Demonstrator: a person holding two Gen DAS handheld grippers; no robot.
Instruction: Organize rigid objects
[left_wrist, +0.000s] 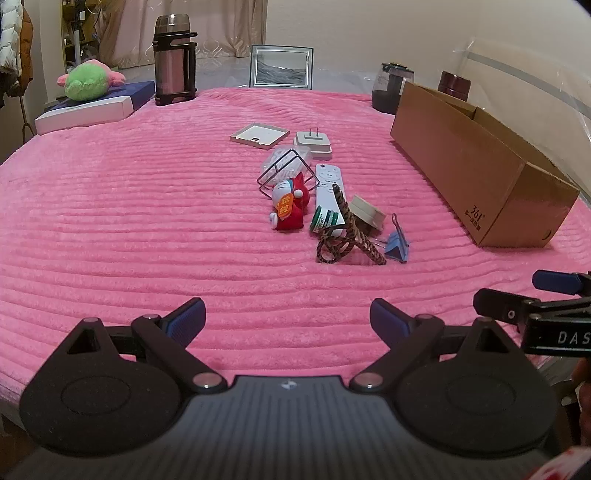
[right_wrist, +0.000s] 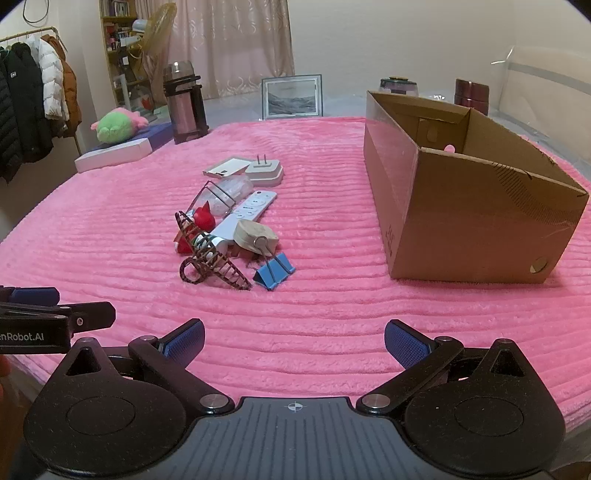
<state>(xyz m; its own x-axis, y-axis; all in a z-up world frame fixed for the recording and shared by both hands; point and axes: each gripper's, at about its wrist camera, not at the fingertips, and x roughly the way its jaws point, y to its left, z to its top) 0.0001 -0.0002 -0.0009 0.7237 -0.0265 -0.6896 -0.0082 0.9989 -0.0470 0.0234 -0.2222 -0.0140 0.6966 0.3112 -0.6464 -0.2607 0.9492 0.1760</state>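
Now my left gripper (left_wrist: 287, 320) and right gripper (right_wrist: 294, 341) hover with jaws apart, empty, near the cluttered pile beside the brown cardboard box (right_wrist: 476, 206).

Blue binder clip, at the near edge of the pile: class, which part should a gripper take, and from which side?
Grip the blue binder clip across its triangular body, coming from the near side with the open right gripper. It lies at the pile's near edge with bare blanket in front, and its thin wire handle looks likely to slip.
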